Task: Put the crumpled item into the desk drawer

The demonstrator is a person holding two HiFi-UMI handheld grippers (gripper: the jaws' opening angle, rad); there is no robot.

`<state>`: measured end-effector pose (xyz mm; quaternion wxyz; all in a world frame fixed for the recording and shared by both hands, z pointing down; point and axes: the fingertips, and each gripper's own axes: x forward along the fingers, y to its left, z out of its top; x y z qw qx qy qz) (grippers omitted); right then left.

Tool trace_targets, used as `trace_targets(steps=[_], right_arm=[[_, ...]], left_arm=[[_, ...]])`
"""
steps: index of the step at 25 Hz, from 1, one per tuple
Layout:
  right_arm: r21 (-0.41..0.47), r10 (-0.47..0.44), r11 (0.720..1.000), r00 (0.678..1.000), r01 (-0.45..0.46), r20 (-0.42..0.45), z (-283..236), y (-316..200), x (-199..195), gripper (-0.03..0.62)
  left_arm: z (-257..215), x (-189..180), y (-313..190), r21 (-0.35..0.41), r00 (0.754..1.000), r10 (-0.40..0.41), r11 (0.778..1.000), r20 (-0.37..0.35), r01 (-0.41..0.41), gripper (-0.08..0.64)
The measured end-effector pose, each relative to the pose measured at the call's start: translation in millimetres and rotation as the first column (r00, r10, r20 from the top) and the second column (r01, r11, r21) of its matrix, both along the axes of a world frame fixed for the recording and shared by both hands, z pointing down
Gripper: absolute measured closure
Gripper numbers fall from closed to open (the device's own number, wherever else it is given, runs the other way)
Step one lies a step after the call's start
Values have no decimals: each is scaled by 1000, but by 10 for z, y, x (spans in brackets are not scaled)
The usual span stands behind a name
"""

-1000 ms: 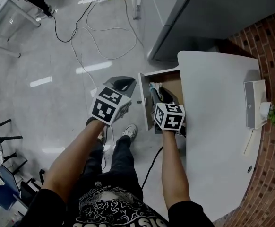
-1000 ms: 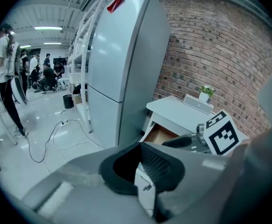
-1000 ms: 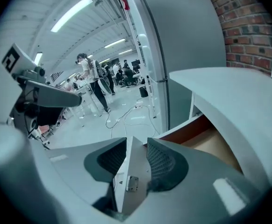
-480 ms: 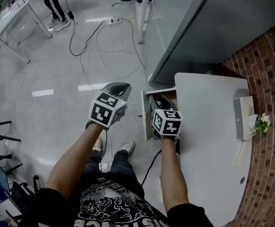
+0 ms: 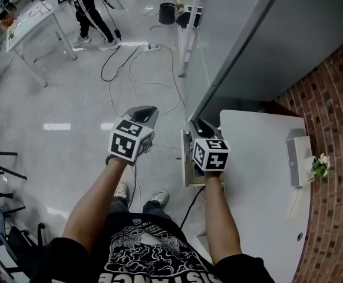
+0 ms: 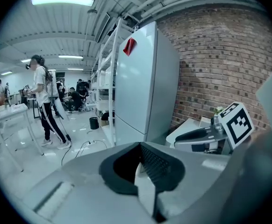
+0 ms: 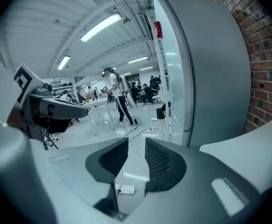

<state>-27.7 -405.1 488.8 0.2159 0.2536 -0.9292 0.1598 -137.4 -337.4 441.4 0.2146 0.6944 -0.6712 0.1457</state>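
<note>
The white desk (image 5: pixel 266 175) stands against a brick wall, and its drawer (image 5: pixel 187 158) is pulled out at the left side. The crumpled item does not show in any view. My right gripper (image 5: pixel 202 126) (image 7: pixel 136 143) hovers over the drawer, pointing level at the room. Its jaws are closing, a gap remains, and nothing is between them. My left gripper (image 5: pixel 147 114) (image 6: pixel 139 146) hangs over the floor left of the drawer, its pads meeting at the tips with nothing held. Each gripper view shows the other gripper at its edge.
A tall grey cabinet (image 5: pixel 260 46) stands just behind the desk. A white box (image 5: pixel 295 161) and a small plant (image 5: pixel 320 165) sit at the desk's far side by the brick wall (image 5: pixel 336 99). Cables (image 5: pixel 136 69) lie on the floor, and a person (image 5: pixel 92 5) stands by a table (image 5: pixel 30 22).
The right gripper has risen out of the drawer and its jaws have narrowed. Both grippers have tilted up toward level. The head view has lifted to show more of the room.
</note>
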Motion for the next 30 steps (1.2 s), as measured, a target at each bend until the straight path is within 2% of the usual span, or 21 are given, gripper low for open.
trace_targets(steps=[10, 22, 30], right_arm=[[82, -6, 997, 999, 3, 33, -487, 1, -314, 497], [157, 89, 983, 994, -98, 68, -1037, 49, -495, 529], [199, 150, 966, 983, -168, 104, -1330, 166, -606, 585]], left_arm=[[-308, -409, 90, 62, 999, -31, 998, 14, 30, 561], [-601, -872, 135, 112, 999, 35, 993, 24, -37, 561], [-862, -1097, 127, 161, 996, 78, 983, 39, -83, 561]])
